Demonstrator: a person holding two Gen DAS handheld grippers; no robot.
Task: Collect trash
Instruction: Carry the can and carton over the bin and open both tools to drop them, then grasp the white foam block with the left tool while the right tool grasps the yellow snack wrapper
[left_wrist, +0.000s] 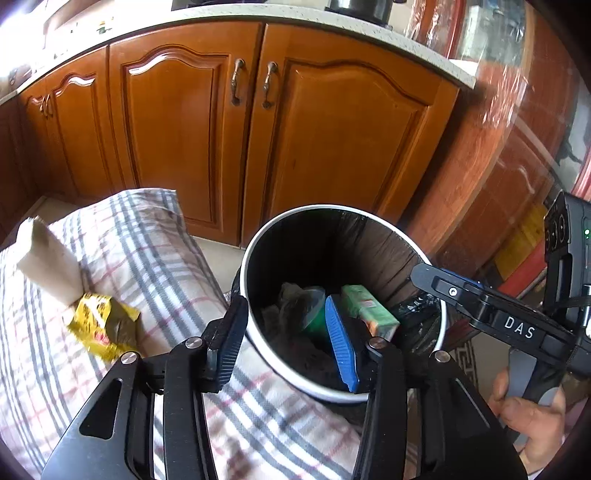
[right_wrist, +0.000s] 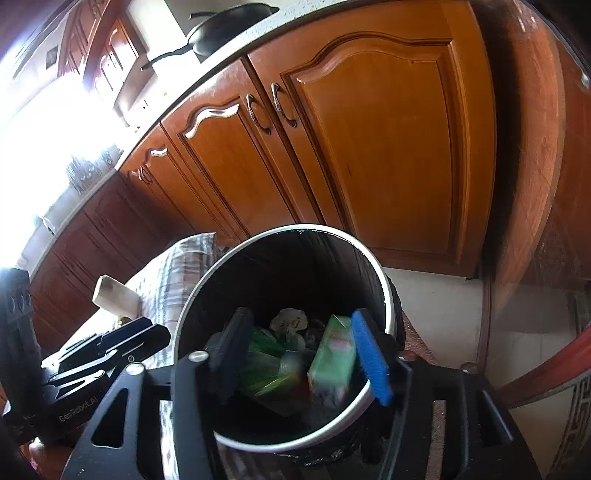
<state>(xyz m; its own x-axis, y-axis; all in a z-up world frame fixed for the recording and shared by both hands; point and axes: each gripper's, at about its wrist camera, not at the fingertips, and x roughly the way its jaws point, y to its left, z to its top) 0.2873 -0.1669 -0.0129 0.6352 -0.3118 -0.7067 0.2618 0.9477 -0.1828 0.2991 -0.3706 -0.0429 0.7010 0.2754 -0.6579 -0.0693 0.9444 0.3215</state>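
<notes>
A white-rimmed trash bin (left_wrist: 255, 243) with a black liner stands beside a plaid-covered seat; it also shows in the right wrist view (right_wrist: 384, 280). Inside lie a green carton (left_wrist: 369, 310) (right_wrist: 332, 358), crumpled wrappers and green plastic. My left gripper (left_wrist: 284, 343) is open and empty over the bin's near rim. My right gripper (right_wrist: 306, 354) is open and empty above the bin's mouth, with the carton blurred below it. A yellow wrapper (left_wrist: 103, 325) and a cardboard tube (left_wrist: 48, 258) lie on the plaid cloth (left_wrist: 147, 258), left of the bin.
Wooden cabinet doors (left_wrist: 332, 140) stand behind the bin under a pale countertop (left_wrist: 258, 18). A pan (right_wrist: 229, 26) sits on the counter. A red-brown round table edge (left_wrist: 498, 147) is at the right. Pale floor tiles (right_wrist: 443, 295) show right of the bin.
</notes>
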